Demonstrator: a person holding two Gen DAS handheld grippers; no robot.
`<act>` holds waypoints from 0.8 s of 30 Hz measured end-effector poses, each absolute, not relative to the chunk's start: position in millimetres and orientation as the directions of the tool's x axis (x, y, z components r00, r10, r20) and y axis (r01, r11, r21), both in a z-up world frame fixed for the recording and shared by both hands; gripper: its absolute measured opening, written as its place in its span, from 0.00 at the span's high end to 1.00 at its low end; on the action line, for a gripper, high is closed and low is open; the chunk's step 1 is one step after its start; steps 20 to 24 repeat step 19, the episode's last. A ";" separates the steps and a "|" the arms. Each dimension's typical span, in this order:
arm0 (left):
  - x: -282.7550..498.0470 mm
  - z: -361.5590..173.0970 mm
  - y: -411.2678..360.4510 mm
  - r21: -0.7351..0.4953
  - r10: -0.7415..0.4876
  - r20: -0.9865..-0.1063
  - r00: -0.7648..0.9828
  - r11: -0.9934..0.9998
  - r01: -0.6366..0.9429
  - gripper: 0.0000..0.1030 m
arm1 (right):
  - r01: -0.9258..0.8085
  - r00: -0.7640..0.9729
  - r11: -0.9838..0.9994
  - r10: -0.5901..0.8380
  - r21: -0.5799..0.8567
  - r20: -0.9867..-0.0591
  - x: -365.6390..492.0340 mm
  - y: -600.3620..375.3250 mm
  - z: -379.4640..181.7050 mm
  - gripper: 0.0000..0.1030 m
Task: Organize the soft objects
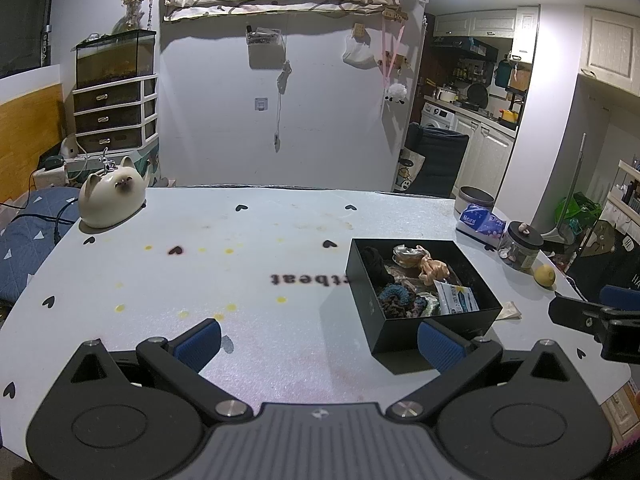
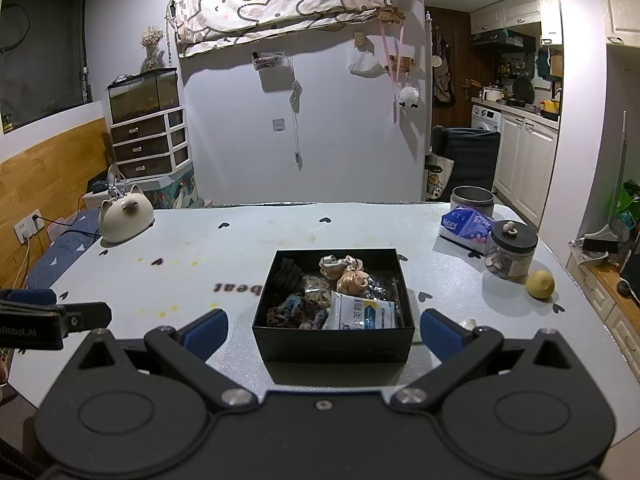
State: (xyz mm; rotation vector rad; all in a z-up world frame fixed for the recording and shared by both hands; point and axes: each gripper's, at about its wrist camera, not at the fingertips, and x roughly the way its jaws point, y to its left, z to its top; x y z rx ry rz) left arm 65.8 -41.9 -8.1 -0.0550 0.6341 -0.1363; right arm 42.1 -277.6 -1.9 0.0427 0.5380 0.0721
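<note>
My left gripper (image 1: pixel 318 344) hangs over bare table with its blue-padded fingers spread wide and nothing between them. My right gripper (image 2: pixel 322 334) is spread just as wide, its pads flanking the near corners of the open black rectangular box (image 2: pixel 334 338) without touching it.

The box sits on the pale grey heart-printed tabletop (image 2: pixel 200 240) and holds the soft things: a peach satin scrunchie (image 2: pixel 352 282), a silvery one (image 2: pixel 332 264) beside it, dark knitted hair ties (image 2: pixel 294 310) and a white-and-blue plastic packet (image 2: pixel 360 314).

Only my right view looks squarely into the box; from my left it lies off to the right, seen cornerwise, one wall hiding part of the contents. My right view shows the left gripper as a black bar at its left edge.

To the right stand a dark-lidded glass jar (image 2: pixel 512 254), a yellow lemon-like fruit (image 2: pixel 540 284), a blue-and-white tissue pack (image 2: pixel 466 226). A cream cat-shaped ceramic piece (image 1: pixel 110 200) sits far left. The black lump in the box's back corner I cannot make out.
</note>
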 end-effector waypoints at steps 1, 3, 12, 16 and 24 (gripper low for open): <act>66.1 -8.0 -42.0 -0.093 -0.144 -0.587 0.797 0.990 0.110 0.00 | -0.057 0.856 0.997 0.080 0.060 -0.510 42.2 -276.7 -1.8 0.00; 65.4 -8.2 -41.3 -0.093 -0.143 -0.587 0.797 0.990 0.109 0.00 | -0.057 0.856 0.997 0.079 0.059 -0.510 42.2 -277.1 -1.8 0.00; 65.6 -8.0 -40.2 -0.093 -0.143 -0.587 0.797 0.990 0.109 0.00 | -0.057 0.856 0.997 0.080 0.060 -0.510 42.2 -277.7 -2.0 0.00; 66.1 -7.9 -40.6 -0.093 -0.143 -0.588 0.796 0.990 0.109 0.00 | -0.058 0.856 0.996 0.081 0.060 -0.510 42.5 -276.7 -1.9 0.00; 66.5 -7.8 -41.0 -0.093 -0.144 -0.588 0.796 0.990 0.110 0.00 | -0.058 0.856 0.997 0.080 0.060 -0.511 42.2 -277.6 -2.0 0.00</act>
